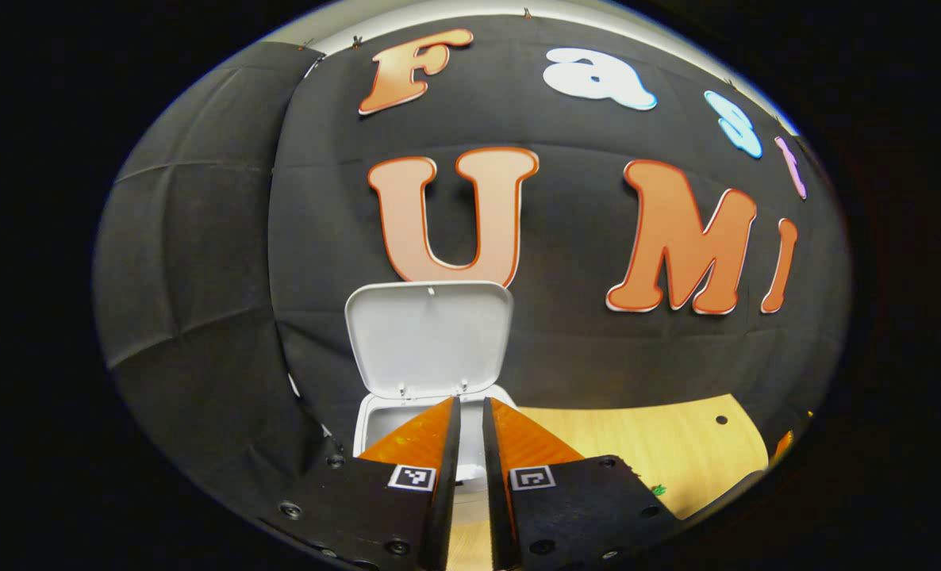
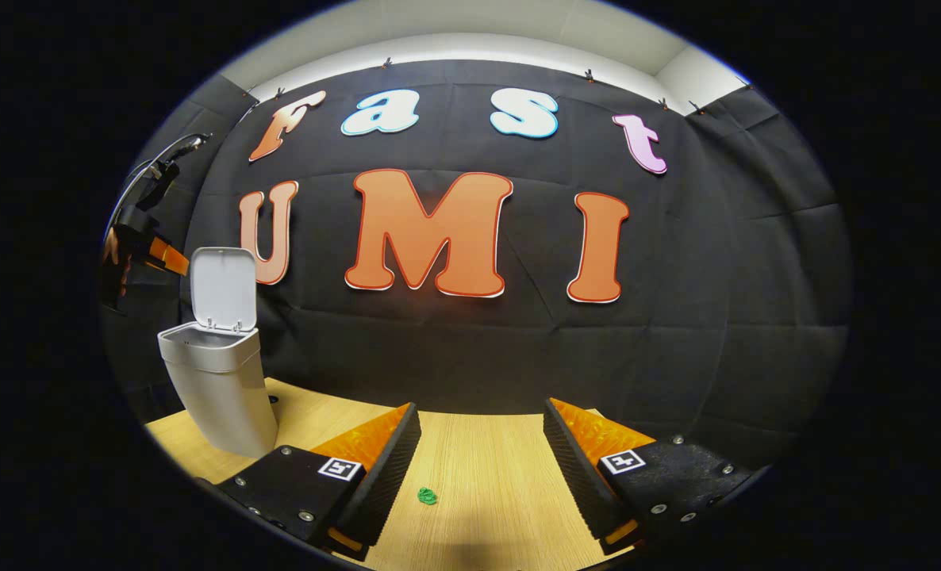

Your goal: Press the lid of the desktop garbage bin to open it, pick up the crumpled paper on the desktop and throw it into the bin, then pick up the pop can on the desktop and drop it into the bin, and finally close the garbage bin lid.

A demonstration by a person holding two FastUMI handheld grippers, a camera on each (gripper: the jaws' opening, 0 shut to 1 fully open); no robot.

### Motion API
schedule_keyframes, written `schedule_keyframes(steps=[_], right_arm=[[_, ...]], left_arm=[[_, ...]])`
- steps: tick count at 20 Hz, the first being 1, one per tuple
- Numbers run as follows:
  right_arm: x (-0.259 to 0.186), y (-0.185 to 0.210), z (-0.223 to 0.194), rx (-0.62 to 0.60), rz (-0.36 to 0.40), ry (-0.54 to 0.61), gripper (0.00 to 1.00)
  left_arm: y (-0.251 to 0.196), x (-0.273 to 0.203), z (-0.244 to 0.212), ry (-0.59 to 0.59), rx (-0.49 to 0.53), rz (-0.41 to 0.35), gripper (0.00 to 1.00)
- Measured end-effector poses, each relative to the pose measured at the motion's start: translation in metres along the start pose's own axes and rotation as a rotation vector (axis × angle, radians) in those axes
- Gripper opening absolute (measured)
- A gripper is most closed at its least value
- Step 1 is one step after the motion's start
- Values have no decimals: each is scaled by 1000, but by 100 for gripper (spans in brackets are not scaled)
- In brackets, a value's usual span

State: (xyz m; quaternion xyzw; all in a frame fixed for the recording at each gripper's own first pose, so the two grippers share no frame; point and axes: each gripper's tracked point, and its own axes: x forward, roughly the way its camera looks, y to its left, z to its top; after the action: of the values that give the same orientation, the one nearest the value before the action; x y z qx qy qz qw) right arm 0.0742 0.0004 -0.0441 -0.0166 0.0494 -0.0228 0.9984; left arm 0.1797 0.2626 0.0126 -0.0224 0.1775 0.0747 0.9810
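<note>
The white desktop bin (image 2: 220, 385) stands at the table's left with its lid (image 2: 223, 287) raised upright. In the left gripper view the lid (image 1: 429, 337) stands just ahead and the bin's open rim (image 1: 375, 416) lies under the fingers. My left gripper (image 1: 471, 408) hovers above the bin's opening, its fingers nearly together with a thin gap and nothing between them. From the right gripper view it appears at the far left (image 2: 149, 250), behind the lid. My right gripper (image 2: 480, 420) is open over the wooden table, holding nothing.
A small green scrap (image 2: 427, 496) lies on the wooden table (image 2: 486, 476) between my right fingers, and also shows in the left gripper view (image 1: 659, 491). The black cloth wall closes the back. The table (image 1: 645, 444) has a small dark hole (image 1: 721, 419) near its far edge.
</note>
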Motion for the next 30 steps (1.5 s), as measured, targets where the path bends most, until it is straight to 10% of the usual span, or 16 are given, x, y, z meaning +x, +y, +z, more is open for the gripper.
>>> schedule_keyframes(steps=[11, 22, 30], right_arm=[[-9, 5, 2, -6, 27, -4, 93], [10, 31, -37, -39, 112, 48, 94], [69, 65, -173, -61, 177, 303, 94]], left_arm=[[-67, -108, 11, -349, -26, -28, 89], [-112, -150, -62, -265, -80, -82, 92], [-122, -155, -54, -266, 20, -105, 92]])
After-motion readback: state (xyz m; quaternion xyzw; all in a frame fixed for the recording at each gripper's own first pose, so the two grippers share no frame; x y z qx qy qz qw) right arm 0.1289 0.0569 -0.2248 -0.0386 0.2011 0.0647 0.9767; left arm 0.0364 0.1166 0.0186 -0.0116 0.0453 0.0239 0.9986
